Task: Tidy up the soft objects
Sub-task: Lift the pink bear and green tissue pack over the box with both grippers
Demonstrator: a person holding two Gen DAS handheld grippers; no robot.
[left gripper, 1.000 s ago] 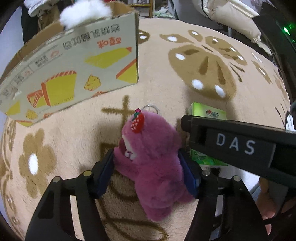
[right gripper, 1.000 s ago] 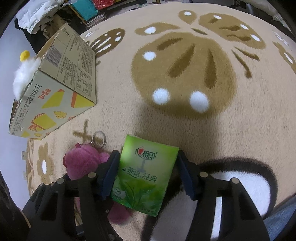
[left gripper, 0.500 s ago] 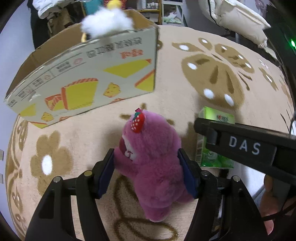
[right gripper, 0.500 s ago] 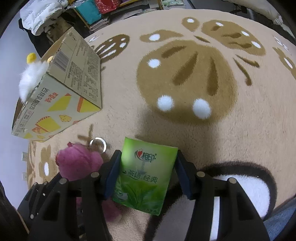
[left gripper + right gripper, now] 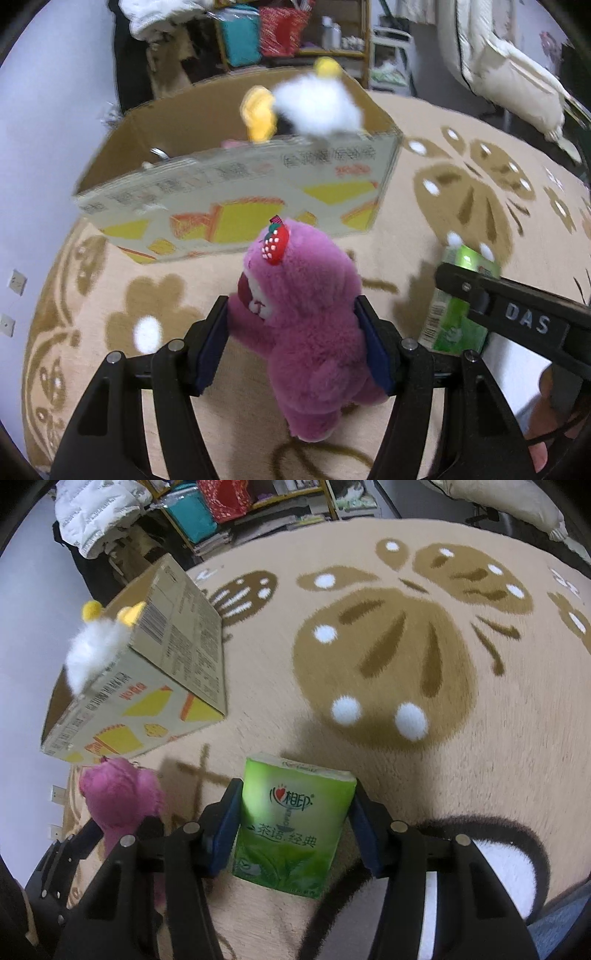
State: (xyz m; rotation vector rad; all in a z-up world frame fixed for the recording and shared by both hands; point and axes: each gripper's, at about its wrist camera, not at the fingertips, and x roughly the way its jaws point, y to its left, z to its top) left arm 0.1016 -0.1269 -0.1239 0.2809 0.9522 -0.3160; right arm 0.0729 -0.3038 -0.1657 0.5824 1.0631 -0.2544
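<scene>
My left gripper [image 5: 291,345] is shut on a pink plush bear [image 5: 306,332] with a strawberry clip, held above the rug; the bear also shows in the right wrist view [image 5: 118,805]. My right gripper [image 5: 295,834] is shut on a green tissue pack [image 5: 291,827], also lifted; the pack also shows in the left wrist view [image 5: 458,325]. An open cardboard box [image 5: 236,199] stands ahead of the bear, with a white and yellow plush [image 5: 314,107] on its rim. The box [image 5: 155,686] is to the left in the right wrist view.
A beige rug with brown flower patterns [image 5: 388,646] covers the floor. Shelves with teal and red bags [image 5: 266,33] and a dark jacket stand behind the box. A cream cushion [image 5: 517,74] lies at the back right.
Both grippers have risen with their loads. The left one has moved toward the box, so its open top now shows. The bear and tissue pack are off the rug.
</scene>
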